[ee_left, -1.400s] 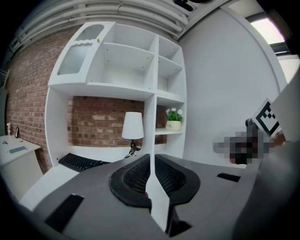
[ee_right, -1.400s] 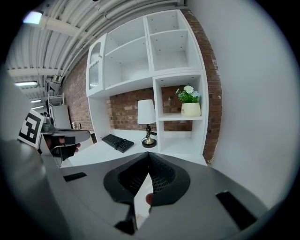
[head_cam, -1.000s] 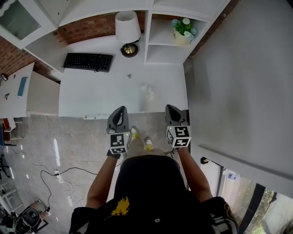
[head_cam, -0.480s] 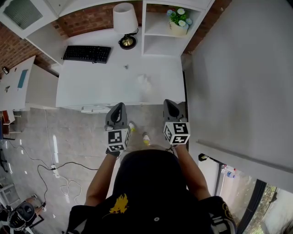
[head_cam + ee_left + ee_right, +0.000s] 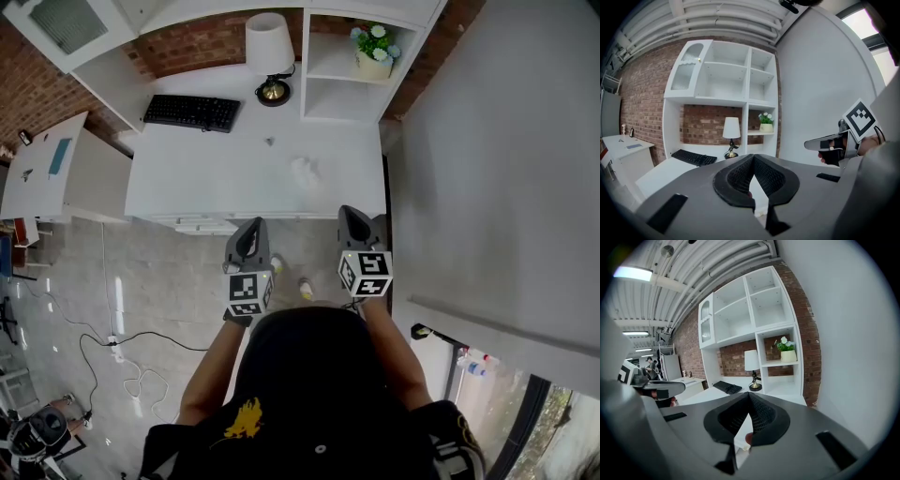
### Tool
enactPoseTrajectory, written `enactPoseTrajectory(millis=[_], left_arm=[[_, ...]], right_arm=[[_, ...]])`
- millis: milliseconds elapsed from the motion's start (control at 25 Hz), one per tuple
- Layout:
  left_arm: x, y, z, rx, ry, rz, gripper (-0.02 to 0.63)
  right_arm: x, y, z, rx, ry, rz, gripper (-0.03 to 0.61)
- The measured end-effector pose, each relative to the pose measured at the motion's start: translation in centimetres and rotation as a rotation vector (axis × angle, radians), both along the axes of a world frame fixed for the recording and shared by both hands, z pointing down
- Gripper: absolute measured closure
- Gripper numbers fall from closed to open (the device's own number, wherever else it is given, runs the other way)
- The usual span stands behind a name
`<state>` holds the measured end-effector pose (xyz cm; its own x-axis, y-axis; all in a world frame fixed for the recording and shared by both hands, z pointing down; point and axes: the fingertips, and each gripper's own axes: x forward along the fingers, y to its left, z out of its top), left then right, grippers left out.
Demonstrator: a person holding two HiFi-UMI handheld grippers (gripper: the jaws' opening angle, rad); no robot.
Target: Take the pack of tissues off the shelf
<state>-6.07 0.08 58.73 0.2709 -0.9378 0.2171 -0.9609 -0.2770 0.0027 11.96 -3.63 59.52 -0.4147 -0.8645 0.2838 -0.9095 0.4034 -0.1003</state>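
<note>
The pack of tissues (image 5: 302,172) is made out only as a faint, pale packet lying on the desk (image 5: 187,183). It is placed ahead of both grippers, nearer the right gripper (image 5: 352,215) than the left gripper (image 5: 250,226). Both grippers are held at the desk's near edge, well apart from the pack, their jaws pressed together with nothing pinched. Farther ahead, a lamp (image 5: 269,47) is seen, with a keyboard (image 5: 191,112) to its left and a potted plant (image 5: 373,52) in a shelf compartment to its right.

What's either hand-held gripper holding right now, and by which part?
Nothing: the left hand-held gripper and right hand-held gripper are both shut and empty.
</note>
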Motion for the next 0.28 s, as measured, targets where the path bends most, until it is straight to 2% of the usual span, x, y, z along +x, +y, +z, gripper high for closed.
enactPoseTrajectory(millis=[280], left_arm=[[0.3,1.7,0.0,-0.012,-0.012,0.015,0.595]], right_arm=[[0.4,-0.5,-1.5,0.042,0.001,-0.005,0.575]])
